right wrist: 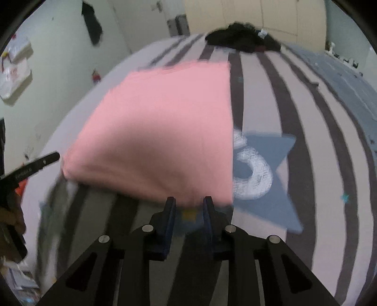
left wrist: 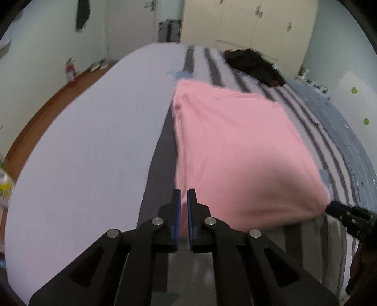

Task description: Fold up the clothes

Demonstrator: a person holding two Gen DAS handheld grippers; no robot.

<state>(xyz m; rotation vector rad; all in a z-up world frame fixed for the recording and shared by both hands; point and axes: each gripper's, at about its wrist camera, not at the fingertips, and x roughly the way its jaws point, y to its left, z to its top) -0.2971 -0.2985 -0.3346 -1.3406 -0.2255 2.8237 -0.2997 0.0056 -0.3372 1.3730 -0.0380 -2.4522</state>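
Pink garment [left wrist: 235,150], folded into a rough rectangle, lying on the striped bedspread [left wrist: 306,122] of a bed; near edge lifting off the bedspread, blurred in both views.

Left claw [left wrist: 184,195], fingers nearly together with only a slim gap, appearing to be pinching the near left corner of the pink garment; the grip itself is too blurred to confirm. Right claw [right wrist: 189,202], fingers set moderately apart, sitting at the near right edge of the pink garment [right wrist: 160,131], pink cloth showing between the tips; contact too blurred to tell.

Beyond the pink garment, at the far end of the bed: dark clothes pile [left wrist: 254,66] resting on the stripes. Left of the pink garment: plain pale sheet [left wrist: 94,141] covering that half of the bed. Right of the pink garment: blue star print [right wrist: 266,179] with a white figure, partly tucked under the pink edge.

Beyond the bed: cream wardrobe doors [left wrist: 247,23] and pale walls. Far left of the pink garment, past the bed edge: wooden floor [left wrist: 47,101], a red fire extinguisher [left wrist: 70,73] standing against the wall, and a dark garment hanging [left wrist: 82,14] high on the wall.
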